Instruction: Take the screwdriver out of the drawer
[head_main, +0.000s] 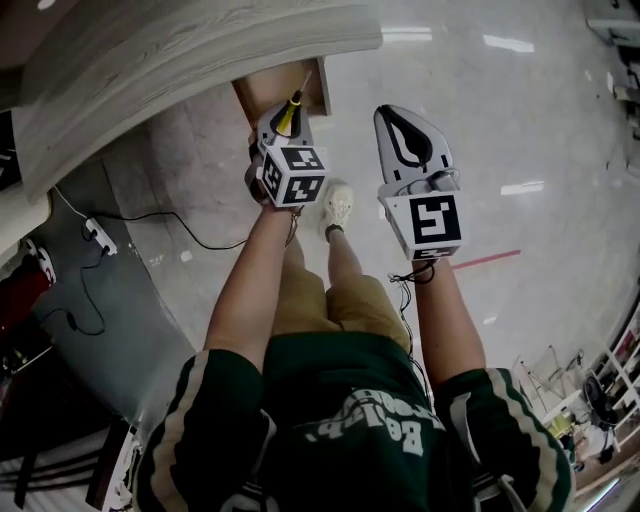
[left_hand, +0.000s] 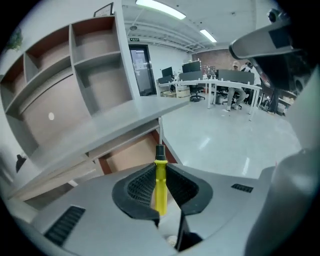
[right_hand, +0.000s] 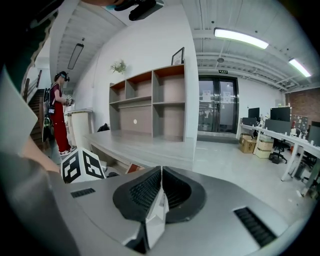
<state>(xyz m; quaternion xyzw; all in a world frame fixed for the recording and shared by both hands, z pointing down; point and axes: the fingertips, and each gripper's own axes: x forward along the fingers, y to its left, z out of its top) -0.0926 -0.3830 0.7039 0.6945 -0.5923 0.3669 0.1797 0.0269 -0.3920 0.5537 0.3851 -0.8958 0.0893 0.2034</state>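
A screwdriver (left_hand: 160, 182) with a yellow handle, black collar and thin metal shaft stands clamped between the ribbed pads of my left gripper (left_hand: 161, 192). In the head view the same screwdriver (head_main: 289, 112) points away from me, held by the left gripper (head_main: 283, 118) above the open wooden drawer (head_main: 282, 91). The drawer (left_hand: 131, 155) sticks out from under the grey desk top and looks bare inside. My right gripper (head_main: 404, 138) hangs to the right of the left one over the floor; its jaws (right_hand: 161, 192) are shut with nothing between them.
A long grey desk top (head_main: 170, 60) runs along the left, with shelving (left_hand: 85, 75) above it. Cables and a power strip (head_main: 98, 235) lie on the floor at left. A person in red (right_hand: 61, 112) stands far off. Office desks and chairs (left_hand: 220, 87) fill the background.
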